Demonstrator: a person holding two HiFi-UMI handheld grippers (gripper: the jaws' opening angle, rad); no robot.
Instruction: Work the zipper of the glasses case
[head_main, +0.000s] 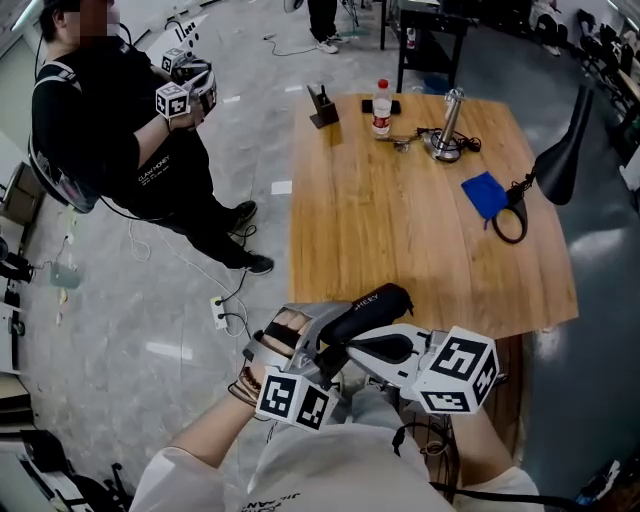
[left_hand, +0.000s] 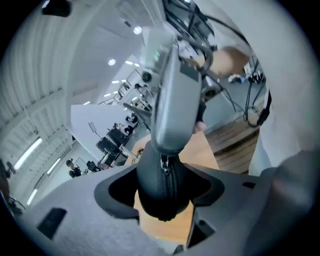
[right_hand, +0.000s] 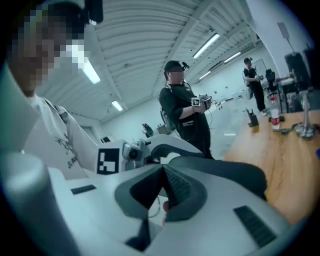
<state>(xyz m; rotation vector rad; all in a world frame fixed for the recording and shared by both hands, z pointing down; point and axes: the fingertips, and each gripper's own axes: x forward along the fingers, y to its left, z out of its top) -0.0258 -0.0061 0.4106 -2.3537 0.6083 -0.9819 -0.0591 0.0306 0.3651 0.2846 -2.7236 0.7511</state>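
Observation:
The black glasses case (head_main: 378, 302) is held up in front of my body, just off the table's near edge. In the left gripper view the case (left_hand: 154, 187) sits end-on between my left gripper's (left_hand: 162, 197) jaws, which press on both its sides. Its zipper runs up the middle to the metal zipper pull (left_hand: 164, 163). My right gripper (left_hand: 166, 149) comes down from above with its tips closed on that pull. In the right gripper view its jaws (right_hand: 162, 172) meet, with the case (right_hand: 227, 176) just beyond. In the head view the left gripper (head_main: 335, 335) and right gripper (head_main: 354, 352) cross under the case.
The wooden table (head_main: 400, 240) carries a bottle (head_main: 381, 105), a metal stand (head_main: 447, 125), a blue cloth (head_main: 485, 193) and a black lamp (head_main: 558, 160). Another person (head_main: 120, 130) with grippers stands on the floor at the far left.

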